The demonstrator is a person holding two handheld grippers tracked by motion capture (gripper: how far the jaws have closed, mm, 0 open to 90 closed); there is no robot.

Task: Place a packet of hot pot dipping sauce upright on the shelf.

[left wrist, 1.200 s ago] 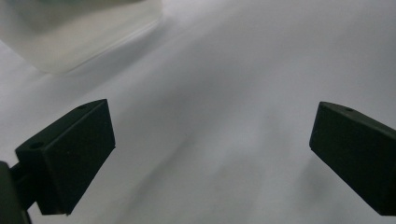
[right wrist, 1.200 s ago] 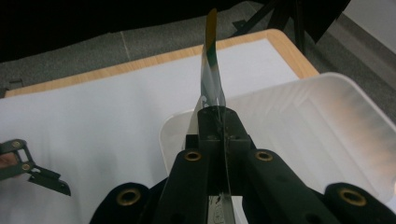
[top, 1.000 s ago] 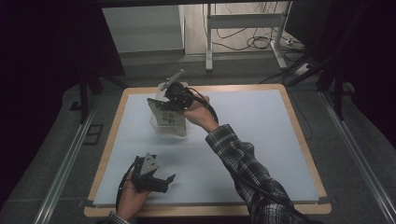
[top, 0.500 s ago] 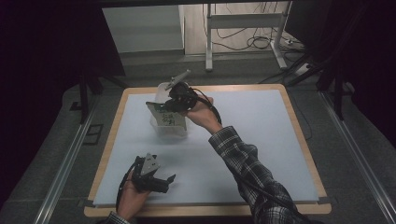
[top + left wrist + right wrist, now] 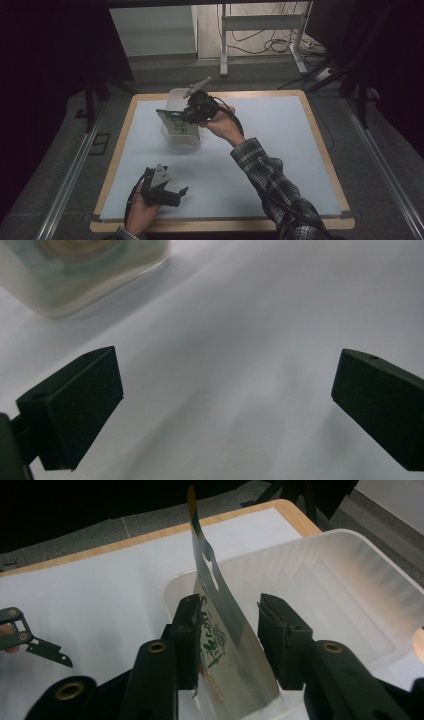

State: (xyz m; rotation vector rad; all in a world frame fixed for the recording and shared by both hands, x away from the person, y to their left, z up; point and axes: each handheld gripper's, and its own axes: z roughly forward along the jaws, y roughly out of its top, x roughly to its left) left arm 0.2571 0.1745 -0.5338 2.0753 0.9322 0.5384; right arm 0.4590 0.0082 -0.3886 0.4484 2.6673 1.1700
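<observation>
A white packet with green print (image 5: 215, 595) stands on edge inside a translucent plastic bin (image 5: 350, 565) at the far left of the white mat. My right gripper (image 5: 230, 625) straddles the packet. Its jaws have just been opening: the packet leans on the left pad and the right pad stands clear of it. From above, the packet (image 5: 175, 122) sticks up out of the bin (image 5: 181, 140) beside the right gripper (image 5: 187, 116). My left gripper (image 5: 179, 195) rests near the front left edge, open, nothing between its jaws (image 5: 227, 375).
The white mat (image 5: 280, 150) lies on a wooden board with a raised edge. A corner of the bin (image 5: 75, 275) shows beyond the left gripper. The left gripper (image 5: 30, 640) is seen far off from the right gripper view. Metal rails run along both sides of the table.
The right hand has shifted only slightly over the bin, and the packet stays upright in it. The left hand has not moved.
</observation>
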